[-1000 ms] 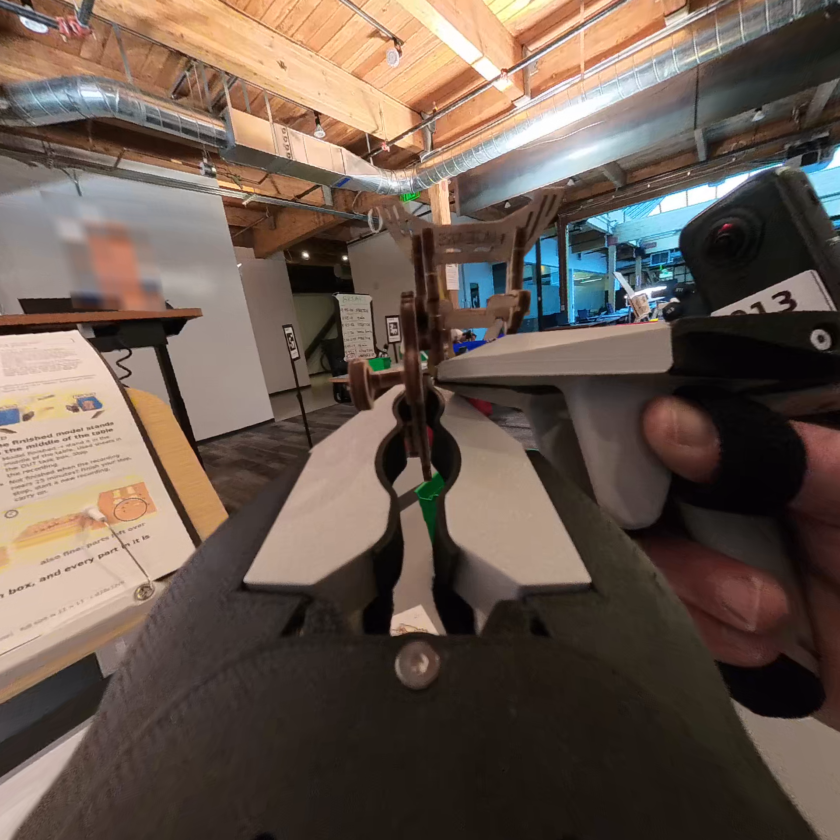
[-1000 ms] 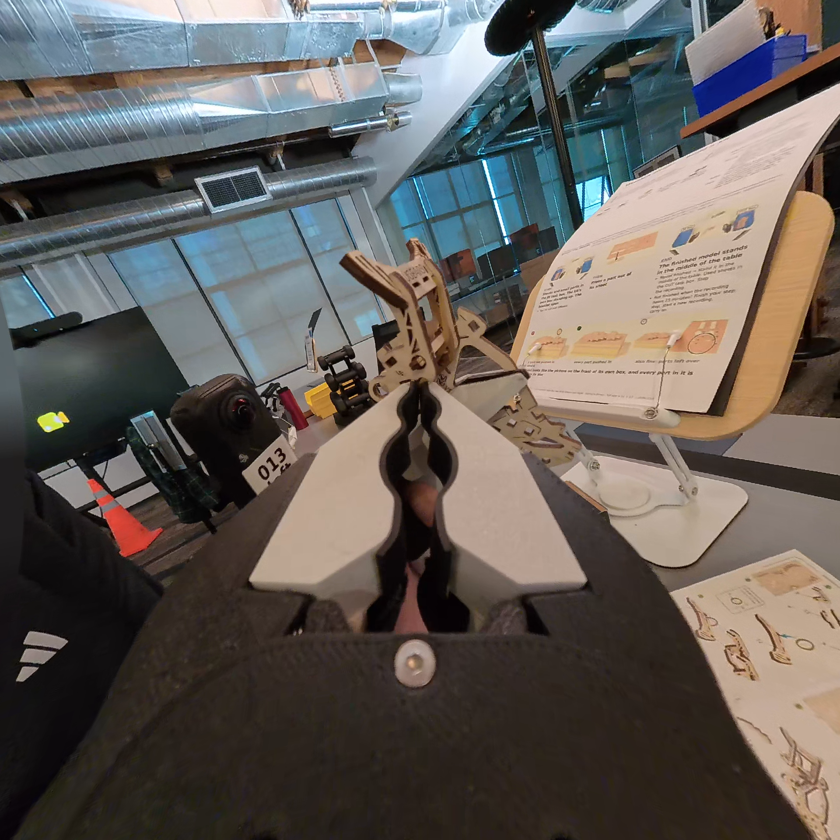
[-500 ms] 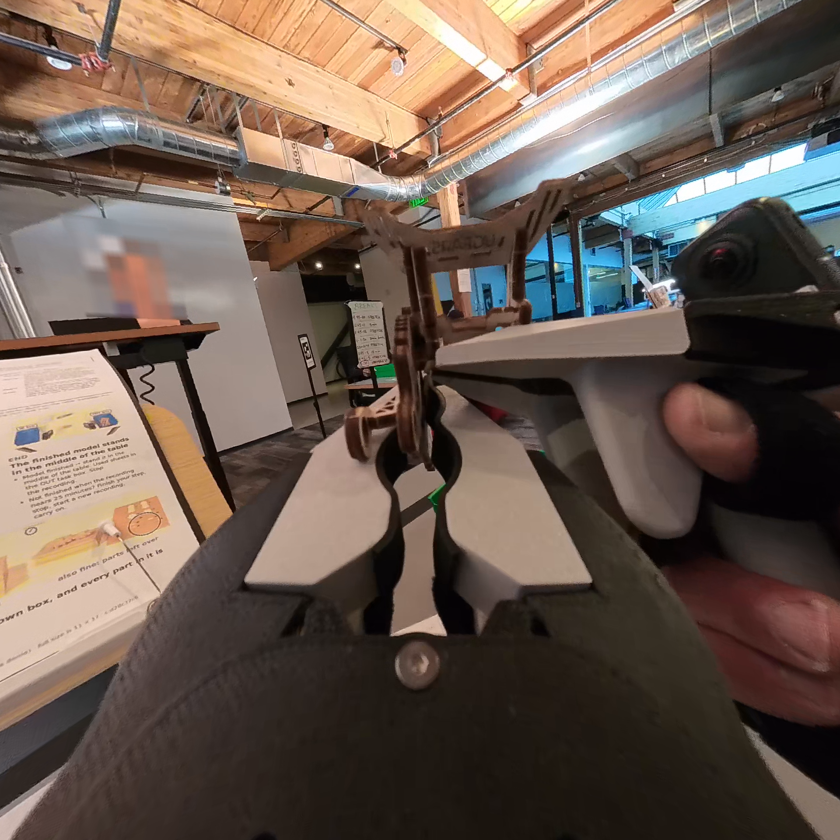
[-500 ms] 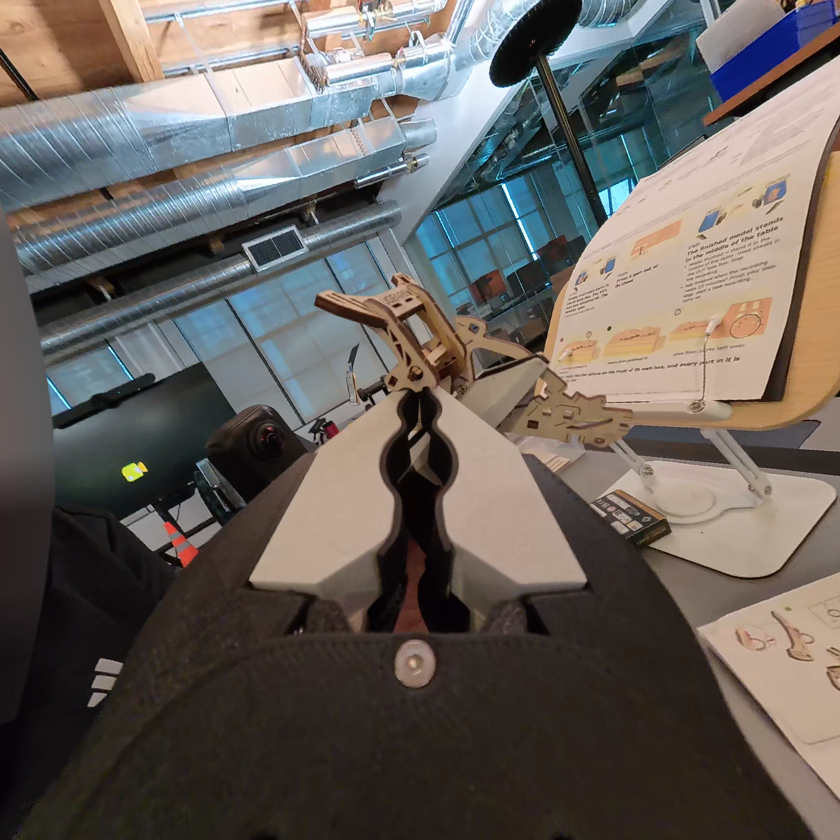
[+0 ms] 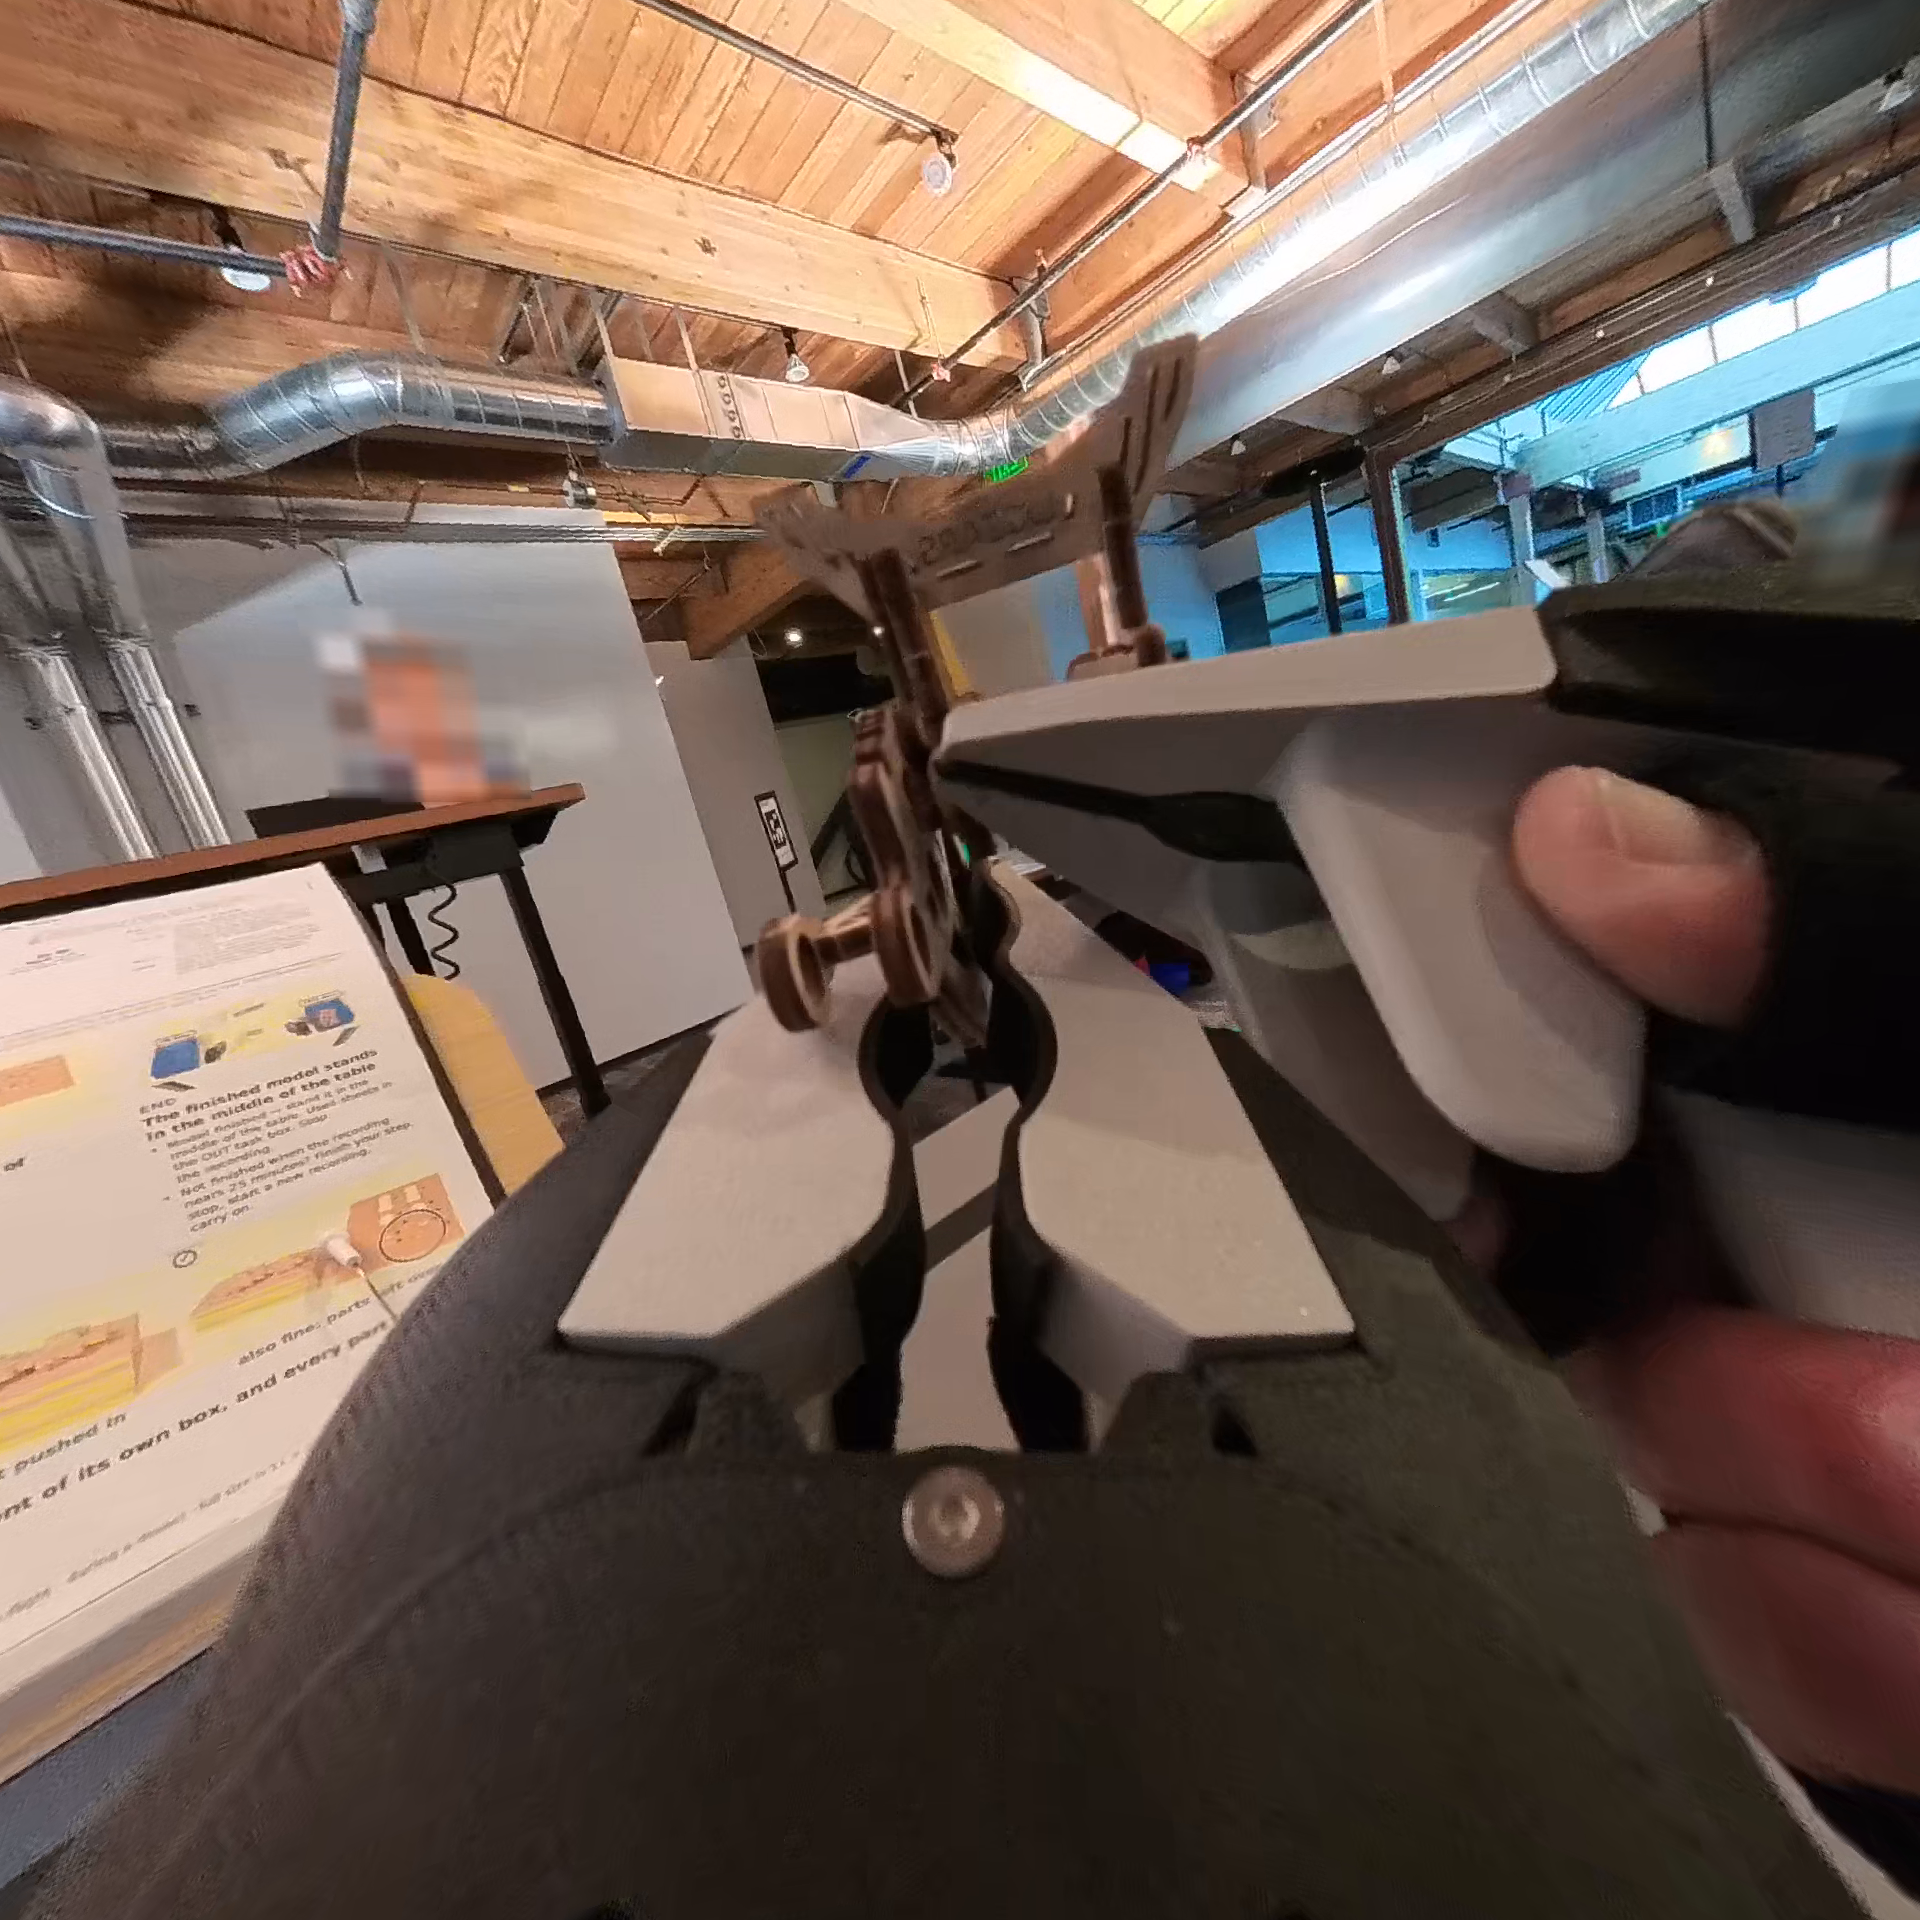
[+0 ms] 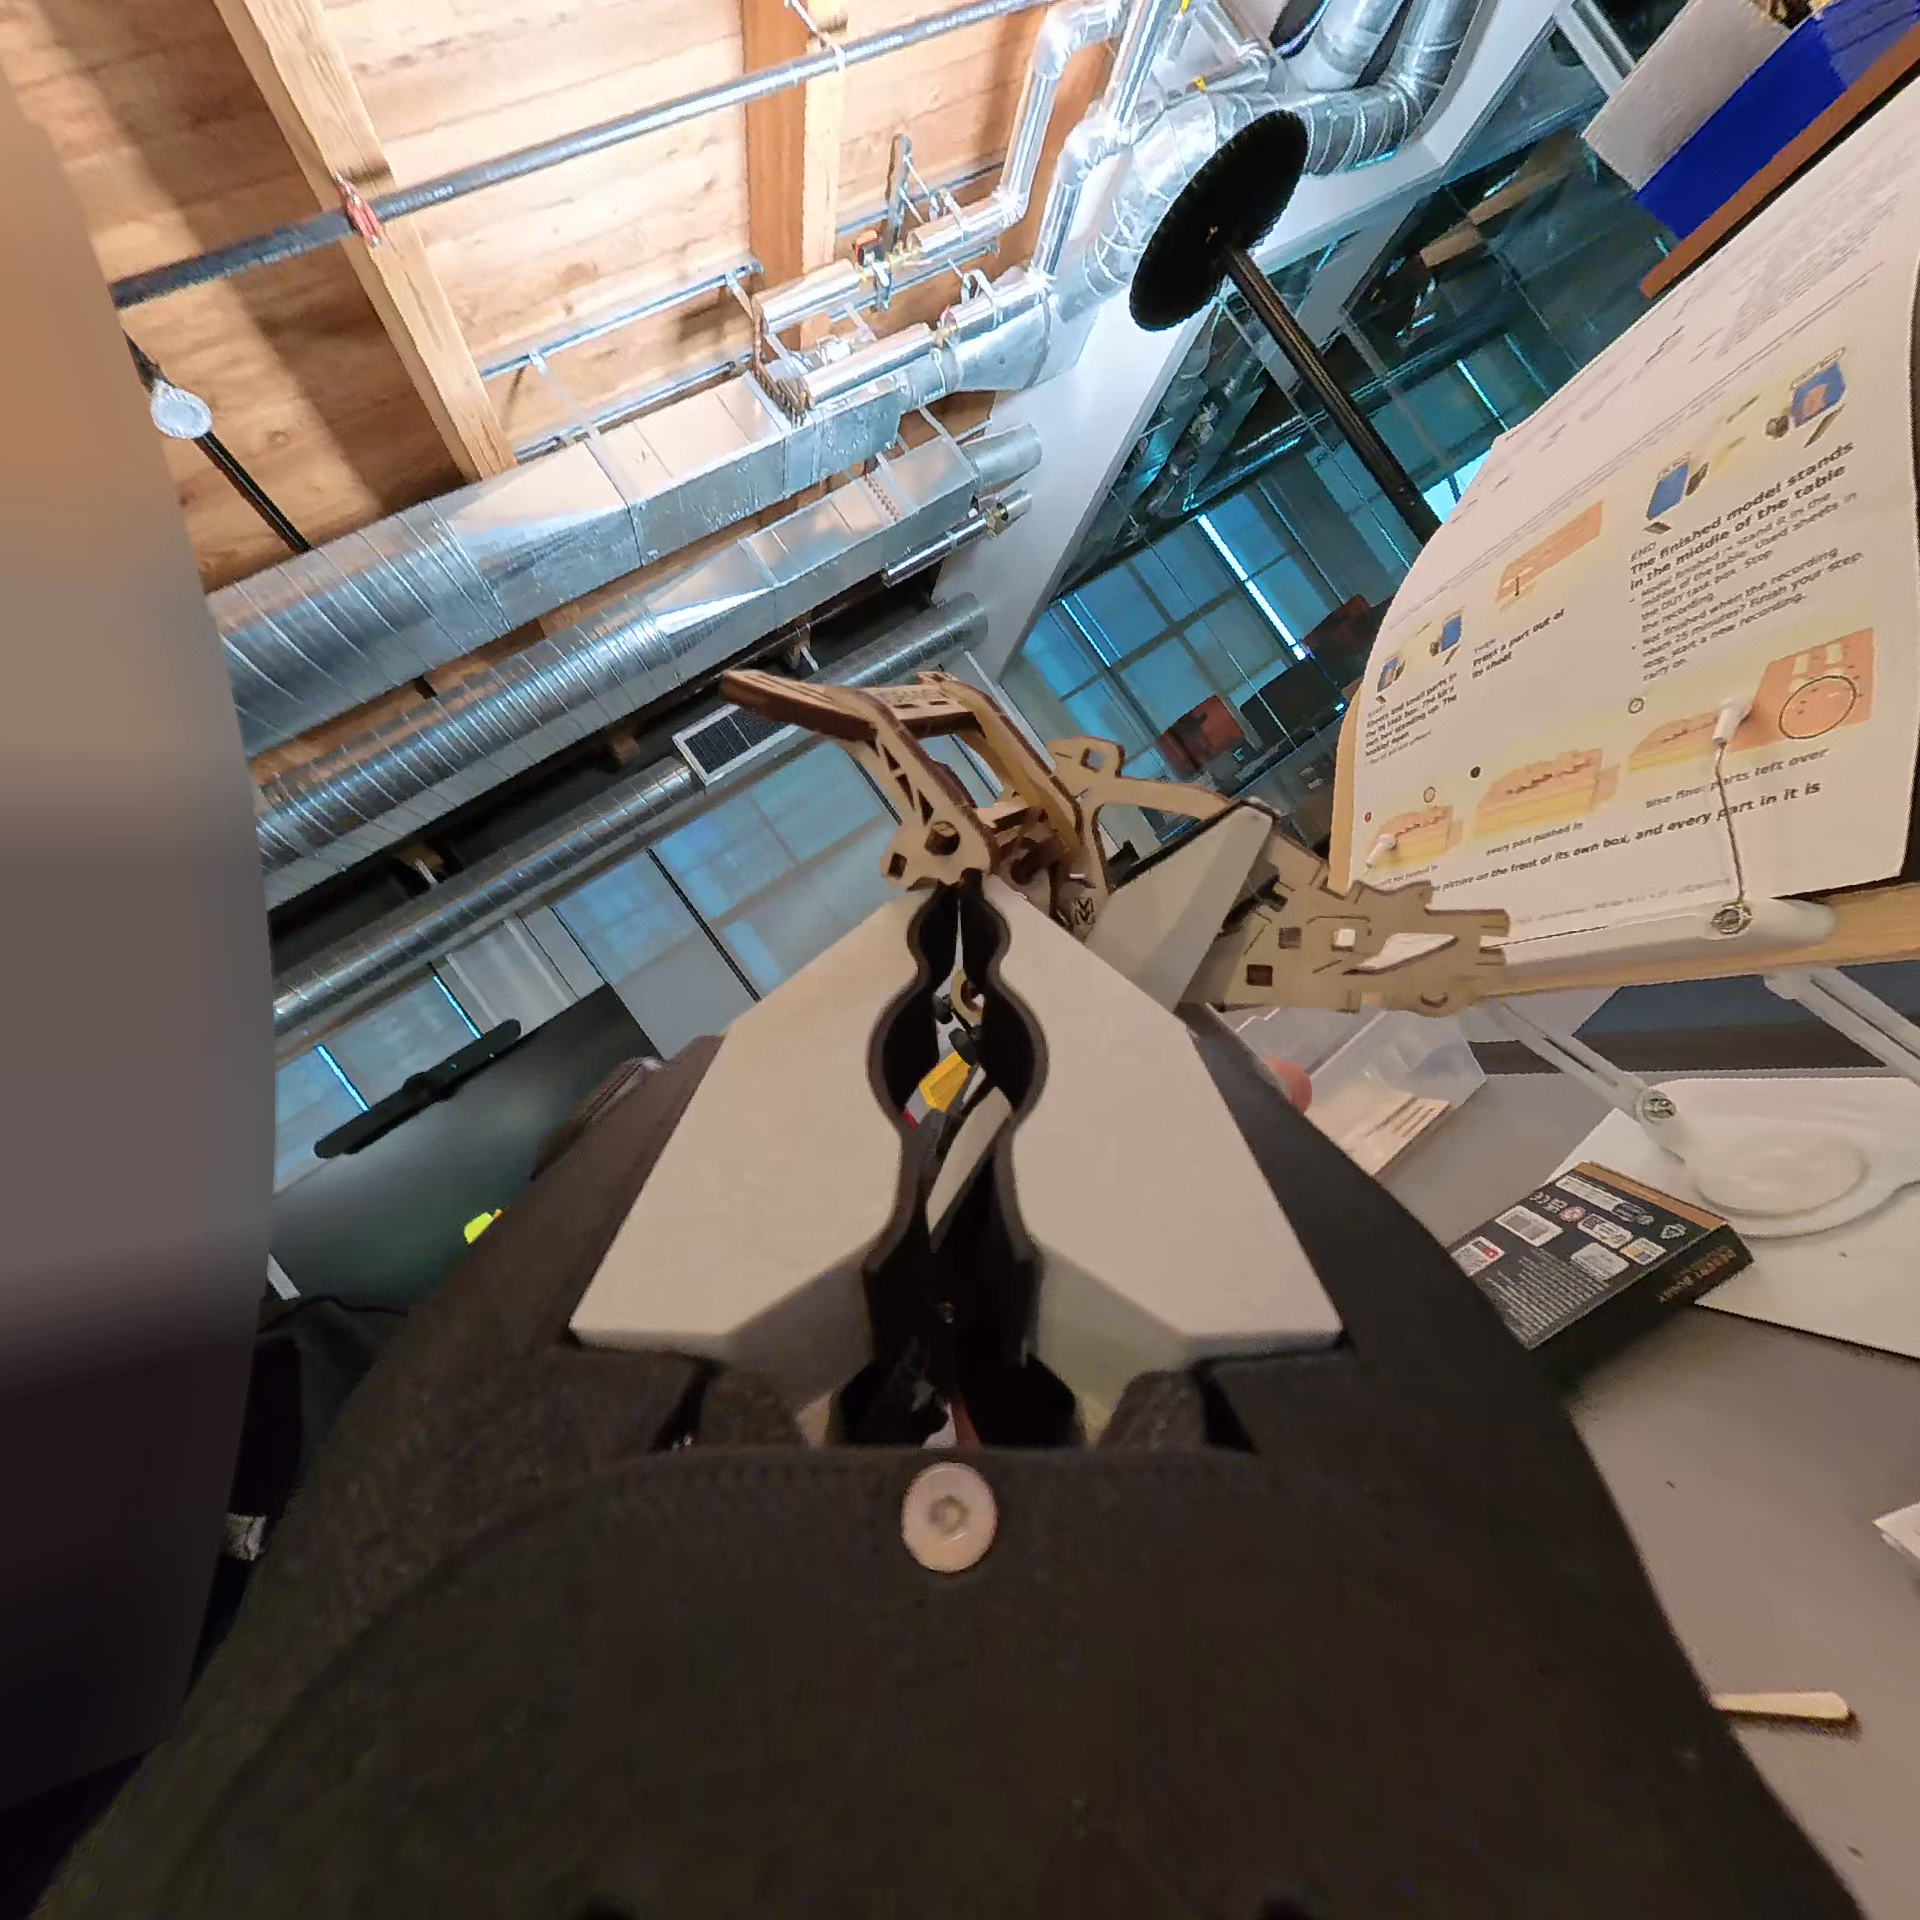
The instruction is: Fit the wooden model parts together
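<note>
A partly built wooden model (image 5: pixel 906 800) of laser-cut plywood is held in the air between both grippers. My left gripper (image 5: pixel 951 920) is shut on the model's lower edge. A round peg sticks out to the left and a flat top plate stands above. My right gripper (image 5: pixel 951 753) comes in from the right, held by a hand (image 5: pixel 1642 894), with its tips at the model. In the right wrist view my right gripper (image 6: pixel 961 891) is shut on the model (image 6: pixel 935 790). A long flat slotted wooden arm (image 6: pixel 1351 956) reaches right, past the left gripper (image 6: pixel 1236 847).
An instruction sheet on a wooden stand (image 5: pixel 208 1143) is at the left, and shows at the right in the right wrist view (image 6: pixel 1662 644). On the grey table (image 6: pixel 1766 1475) lie a small dark box (image 6: pixel 1600 1262), the stand's white base (image 6: pixel 1787 1164) and a wooden stick (image 6: pixel 1782 1735).
Both grippers have tilted upward with the model between them, so more ceiling shows. The right gripper has come closer and higher in the left wrist view. Both stay shut on the model.
</note>
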Available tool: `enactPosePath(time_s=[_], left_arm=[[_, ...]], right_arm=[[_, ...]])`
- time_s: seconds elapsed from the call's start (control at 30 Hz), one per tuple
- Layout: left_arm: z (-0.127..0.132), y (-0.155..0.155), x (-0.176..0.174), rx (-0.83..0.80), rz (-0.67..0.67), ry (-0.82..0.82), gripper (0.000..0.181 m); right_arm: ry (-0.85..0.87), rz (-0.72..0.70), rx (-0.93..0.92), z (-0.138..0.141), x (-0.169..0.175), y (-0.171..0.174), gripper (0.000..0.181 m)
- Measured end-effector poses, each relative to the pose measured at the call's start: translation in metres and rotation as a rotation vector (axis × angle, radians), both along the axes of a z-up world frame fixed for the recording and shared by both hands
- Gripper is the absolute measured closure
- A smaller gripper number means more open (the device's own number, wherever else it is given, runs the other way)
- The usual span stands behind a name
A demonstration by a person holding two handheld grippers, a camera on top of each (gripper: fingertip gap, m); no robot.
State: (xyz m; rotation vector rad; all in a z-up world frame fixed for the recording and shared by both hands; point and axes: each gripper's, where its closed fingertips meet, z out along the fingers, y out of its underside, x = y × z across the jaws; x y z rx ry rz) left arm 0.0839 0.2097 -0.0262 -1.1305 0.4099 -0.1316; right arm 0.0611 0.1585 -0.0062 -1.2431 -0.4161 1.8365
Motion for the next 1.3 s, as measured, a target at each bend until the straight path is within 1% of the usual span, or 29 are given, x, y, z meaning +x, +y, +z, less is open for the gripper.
enactPosePath(time_s=[0.07, 0.17, 0.33, 0.53, 0.6, 0.73, 0.77, 0.87, 0.9, 1.0, 1.1, 1.13, 1.2, 1.27, 1.3], left_arm=[[0.002, 0.0, -0.001, 0.018, 0.038, 0.024, 0.179], [0.002, 0.002, -0.005, 0.021, 0.058, 0.031, 0.179], [-0.011, 0.01, -0.008, -0.018, 0.07, 0.04, 0.179], [-0.016, 0.01, -0.012, -0.046, 0.039, -0.007, 0.18], [-0.016, 0.01, -0.013, -0.051, 0.026, -0.028, 0.18], [-0.018, 0.01, -0.011, -0.073, -0.019, -0.077, 0.18], [-0.018, 0.01, -0.01, -0.082, -0.042, -0.092, 0.18], [-0.02, 0.009, -0.006, -0.114, -0.103, -0.136, 0.18], [-0.022, 0.01, -0.004, -0.132, -0.123, -0.147, 0.18], [-0.025, 0.011, -0.004, -0.178, -0.171, -0.174, 0.18], [-0.026, 0.01, -0.004, -0.226, -0.259, -0.245, 0.179], [-0.026, 0.011, -0.005, -0.24, -0.279, -0.264, 0.179], [-0.027, 0.011, -0.004, -0.284, -0.353, -0.321, 0.179], [-0.028, 0.01, -0.003, -0.328, -0.419, -0.362, 0.18], [-0.028, 0.009, -0.002, -0.346, -0.433, -0.361, 0.179]], right_arm=[[0.035, 0.008, -0.026, 0.003, 0.0, 0.0, 0.181], [0.043, -0.001, -0.036, 0.003, -0.001, 0.003, 0.181], [0.074, -0.013, -0.086, -0.006, -0.003, 0.012, 0.181], [0.104, -0.008, -0.123, -0.009, -0.005, 0.012, 0.18], [0.108, 0.008, -0.127, -0.007, -0.007, 0.01, 0.173], [0.122, 0.025, -0.129, -0.008, -0.008, 0.005, 0.168], [0.102, 0.023, -0.115, -0.009, -0.009, 0.003, 0.166], [0.047, 0.006, -0.065, -0.01, -0.012, -0.001, 0.168], [0.025, 0.004, -0.056, -0.012, -0.013, 0.0, 0.171], [-0.015, 0.011, -0.032, -0.015, -0.012, -0.006, 0.17], [-0.073, -0.011, 0.014, -0.02, -0.005, -0.012, 0.175], [-0.113, -0.025, 0.035, -0.022, -0.002, -0.013, 0.173], [-0.245, -0.078, 0.107, -0.032, 0.004, -0.012, 0.176], [-0.472, -0.186, 0.256, -0.044, 0.013, -0.007, 0.177], [-0.599, -0.255, 0.359, -0.048, 0.019, -0.004, 0.177]])
